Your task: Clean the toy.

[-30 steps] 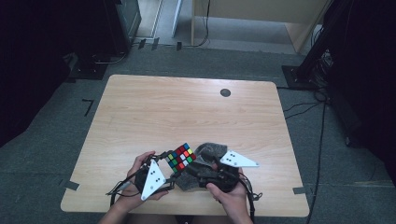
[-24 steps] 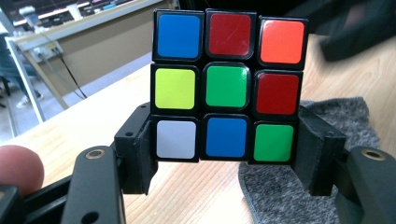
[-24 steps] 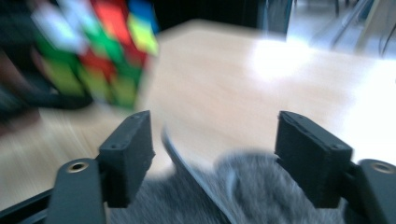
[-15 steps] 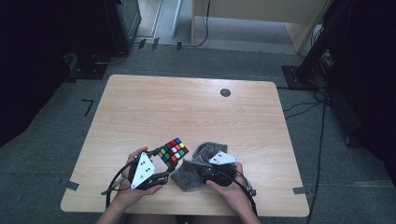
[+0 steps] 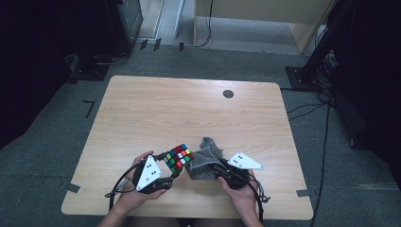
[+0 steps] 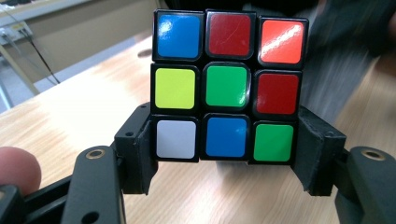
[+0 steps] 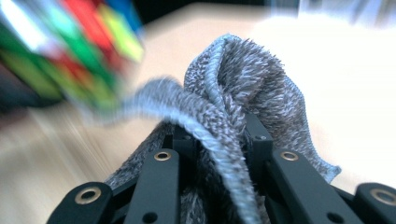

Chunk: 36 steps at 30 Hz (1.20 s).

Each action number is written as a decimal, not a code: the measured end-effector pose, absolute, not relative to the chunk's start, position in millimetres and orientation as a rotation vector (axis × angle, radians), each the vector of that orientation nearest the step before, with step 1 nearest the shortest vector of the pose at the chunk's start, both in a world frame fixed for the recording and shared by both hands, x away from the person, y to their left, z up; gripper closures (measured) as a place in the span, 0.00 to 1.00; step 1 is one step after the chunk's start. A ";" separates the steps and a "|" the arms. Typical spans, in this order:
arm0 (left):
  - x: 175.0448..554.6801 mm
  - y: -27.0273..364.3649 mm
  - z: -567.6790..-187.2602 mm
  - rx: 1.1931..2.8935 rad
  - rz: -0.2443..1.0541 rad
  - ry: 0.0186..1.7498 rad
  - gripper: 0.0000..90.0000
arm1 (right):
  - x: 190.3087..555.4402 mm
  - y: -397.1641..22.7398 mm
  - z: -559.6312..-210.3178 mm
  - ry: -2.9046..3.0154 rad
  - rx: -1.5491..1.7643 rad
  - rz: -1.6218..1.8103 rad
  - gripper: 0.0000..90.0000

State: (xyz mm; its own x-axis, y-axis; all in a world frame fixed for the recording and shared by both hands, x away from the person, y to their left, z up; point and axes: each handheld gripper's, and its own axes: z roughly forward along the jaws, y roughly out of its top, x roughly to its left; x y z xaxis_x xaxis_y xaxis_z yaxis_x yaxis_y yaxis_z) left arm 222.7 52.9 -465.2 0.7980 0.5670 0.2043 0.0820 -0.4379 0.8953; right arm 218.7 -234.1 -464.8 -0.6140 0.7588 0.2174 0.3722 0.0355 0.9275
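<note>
Cube (image 6: 227,86) shows mixed colour stickers; grey cloth (image 7: 233,112) looks fuzzy, bunched.

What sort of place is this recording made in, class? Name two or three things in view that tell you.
Probably a lab or workshop set up for recording. A bare wooden table stands on grey carpet, tape marks are stuck to the floor, and black equipment stands with trailing cables surround it.
</note>
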 end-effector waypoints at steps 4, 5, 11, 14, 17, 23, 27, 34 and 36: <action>217.1 38.4 -469.7 2.011 0.587 0.460 0.38 | 198.4 -227.0 -434.5 1.911 1.002 1.810 0.80; 214.8 34.3 -470.5 2.016 0.582 0.449 0.38 | 194.1 -223.3 -430.9 1.910 0.968 1.856 0.81; 204.6 28.5 -461.2 1.984 0.561 0.400 0.39 | 194.0 -216.7 -438.7 1.919 0.997 1.952 0.81; 206.5 35.0 -459.1 1.951 0.515 0.399 0.39 | 200.5 -226.6 -442.6 1.901 1.092 1.926 0.81; 207.1 35.4 -458.8 1.959 0.529 0.397 0.39 | 205.2 -230.5 -447.0 1.911 1.119 1.912 0.80; 208.3 37.2 -457.8 1.953 0.529 0.416 0.39 | 207.3 -229.1 -446.9 1.937 1.089 1.804 0.80; 209.5 35.2 -457.3 1.974 0.558 0.440 0.39 | 199.3 -230.9 -438.1 1.882 1.068 1.762 0.81; 207.3 23.1 -463.5 2.052 0.600 0.437 0.39 | 177.0 -187.8 -425.8 2.027 0.839 1.744 0.80; 205.2 20.5 -463.7 2.076 0.623 0.421 0.39 | 175.0 -176.0 -436.8 2.063 0.792 1.660 0.80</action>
